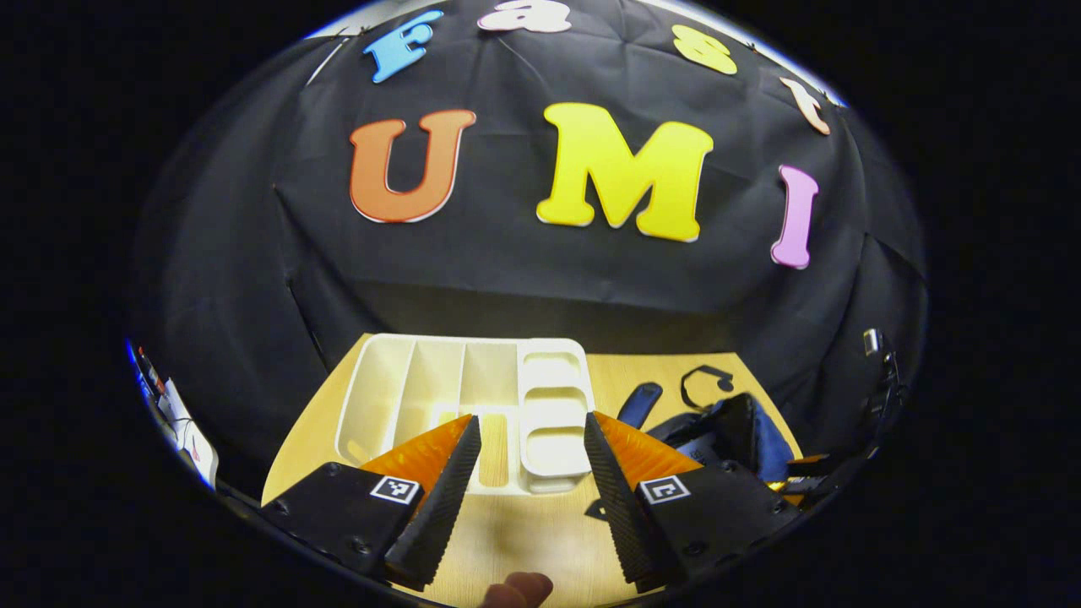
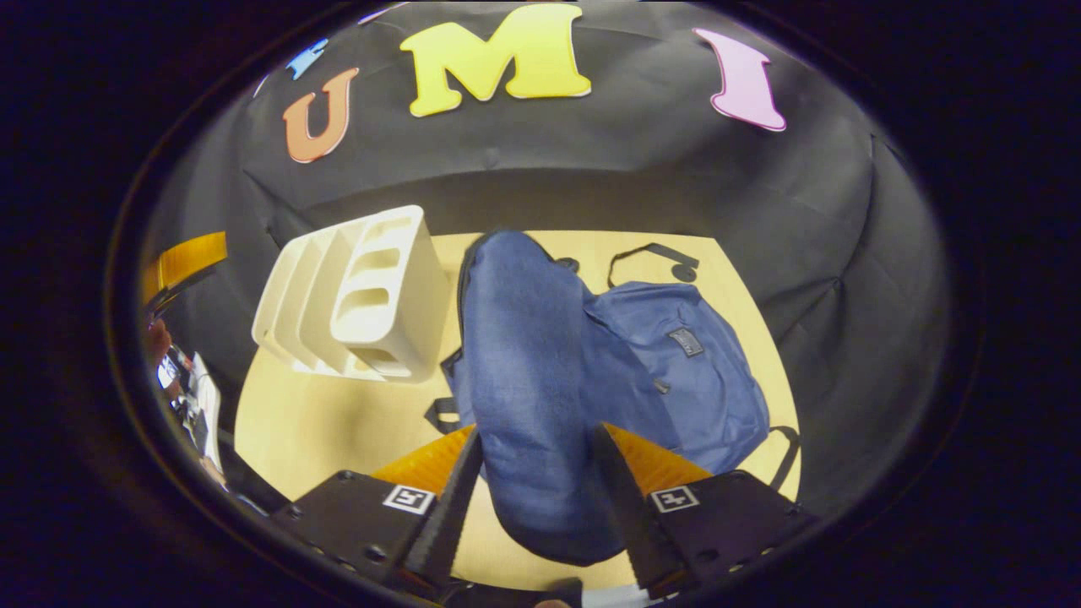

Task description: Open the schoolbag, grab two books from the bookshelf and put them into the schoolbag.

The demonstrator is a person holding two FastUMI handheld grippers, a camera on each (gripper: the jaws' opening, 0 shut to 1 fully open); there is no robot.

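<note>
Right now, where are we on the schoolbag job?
Done: the white plastic bookshelf holds no books, so they appear to be packed. In hand: the right gripper appears shut on the raised flap of the blue fabric schoolbag. The left gripper is open. Left: release the flap.

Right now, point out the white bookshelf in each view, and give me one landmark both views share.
Left gripper view: the white bookshelf sits at lower centre, just beyond the left gripper.
Right gripper view: it stands left of centre, beside the blue schoolbag.
Shared landmark: the wooden table under both.
</note>
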